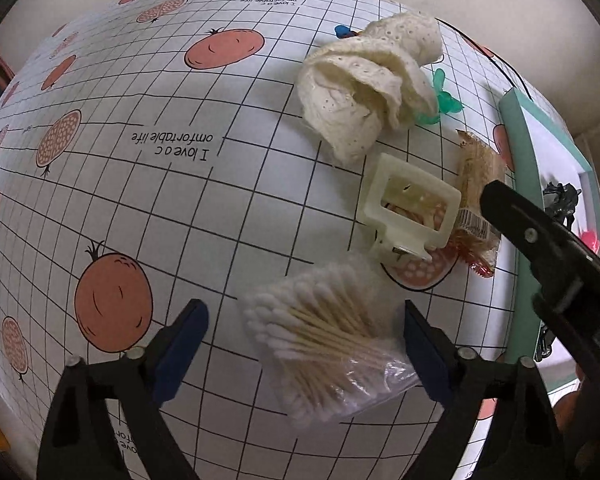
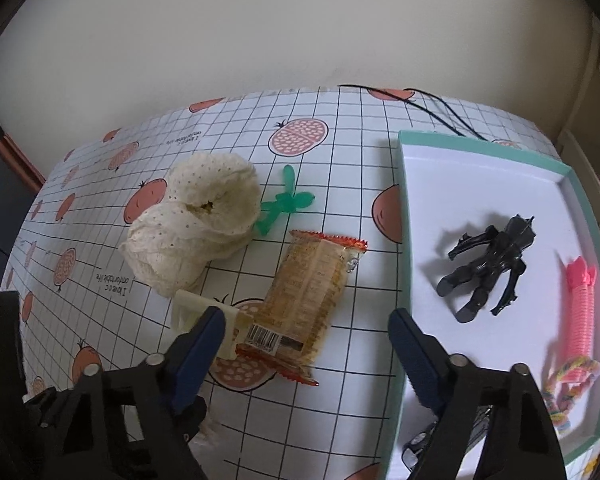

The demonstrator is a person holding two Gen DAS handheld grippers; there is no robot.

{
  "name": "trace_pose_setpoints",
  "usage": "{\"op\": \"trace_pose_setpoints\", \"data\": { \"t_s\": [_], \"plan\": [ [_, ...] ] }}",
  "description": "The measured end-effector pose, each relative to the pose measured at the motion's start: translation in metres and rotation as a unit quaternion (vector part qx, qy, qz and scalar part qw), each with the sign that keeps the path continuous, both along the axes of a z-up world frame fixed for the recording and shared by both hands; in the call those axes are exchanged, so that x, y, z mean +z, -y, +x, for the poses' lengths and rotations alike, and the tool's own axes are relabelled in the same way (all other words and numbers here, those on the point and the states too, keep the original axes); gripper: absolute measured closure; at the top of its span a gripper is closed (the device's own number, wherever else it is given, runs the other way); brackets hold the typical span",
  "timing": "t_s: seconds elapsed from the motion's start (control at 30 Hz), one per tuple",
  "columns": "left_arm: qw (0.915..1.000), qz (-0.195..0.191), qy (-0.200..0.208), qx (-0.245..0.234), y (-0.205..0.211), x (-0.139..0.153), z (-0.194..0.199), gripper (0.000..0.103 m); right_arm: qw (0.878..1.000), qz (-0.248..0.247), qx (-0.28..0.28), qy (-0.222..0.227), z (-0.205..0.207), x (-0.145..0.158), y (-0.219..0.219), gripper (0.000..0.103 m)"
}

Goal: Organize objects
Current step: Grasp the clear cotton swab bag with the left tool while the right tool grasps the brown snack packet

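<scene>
L gripper (image 1: 306,322) spread wide around swab bag (image 1: 328,344), not touching. R gripper (image 2: 306,326) spread, empty, above snack (image 2: 306,300); tray (image 2: 404,240) at right.

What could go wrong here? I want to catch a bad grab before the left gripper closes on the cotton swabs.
1. The left gripper is open around the cotton swab bag; the loose plastic may slip or crumple.
2. The hair claw clip overlaps the snack packet, so lifting either may drag the other.
3. The right gripper hangs close by, risking a bump.
</scene>
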State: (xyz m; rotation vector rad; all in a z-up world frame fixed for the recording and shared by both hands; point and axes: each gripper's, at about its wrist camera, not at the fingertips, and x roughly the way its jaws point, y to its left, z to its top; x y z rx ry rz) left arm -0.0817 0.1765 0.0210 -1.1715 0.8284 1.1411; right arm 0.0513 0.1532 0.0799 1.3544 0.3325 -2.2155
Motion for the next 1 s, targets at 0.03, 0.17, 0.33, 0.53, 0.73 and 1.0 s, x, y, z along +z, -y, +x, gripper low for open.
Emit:
{"op": "trace_pose_setpoints", "data": {
  "t_s": [0.03, 0.17, 0.33, 0.53, 0.73, 1.0],
  "plan": [
    [1.0000, 0.000, -0.003, -0.002, 0.001, 0.000, 0.000, 0.016, 1.000, 0.001, -0.001, 0.001, 0.000, -0.001, 0.000, 0.023],
    [0.9999, 0.000, -0.012, -0.005, 0.002, 0.002, -0.001, 0.023, 1.000, 0.006, -0.001, 0.008, -0.002, -0.008, 0.001, 0.028],
    [0.9997, 0.004, -0.022, -0.006, 0.005, 0.004, -0.003, 0.029, 1.000, 0.017, 0.000, 0.015, -0.002, -0.016, 0.004, 0.035],
    [0.9997, 0.008, -0.024, -0.006, 0.008, 0.007, -0.006, 0.033, 0.999, 0.027, 0.003, 0.024, -0.002, -0.024, 0.006, 0.050],
    [0.9997, 0.010, -0.023, -0.002, 0.011, 0.009, -0.010, 0.034, 0.999, 0.029, 0.007, 0.030, -0.001, -0.025, 0.006, 0.055],
    [0.9997, 0.014, -0.018, 0.002, 0.015, 0.013, -0.014, 0.045, 0.999, 0.029, 0.010, 0.036, -0.002, -0.024, 0.006, 0.058]
  ]
}}
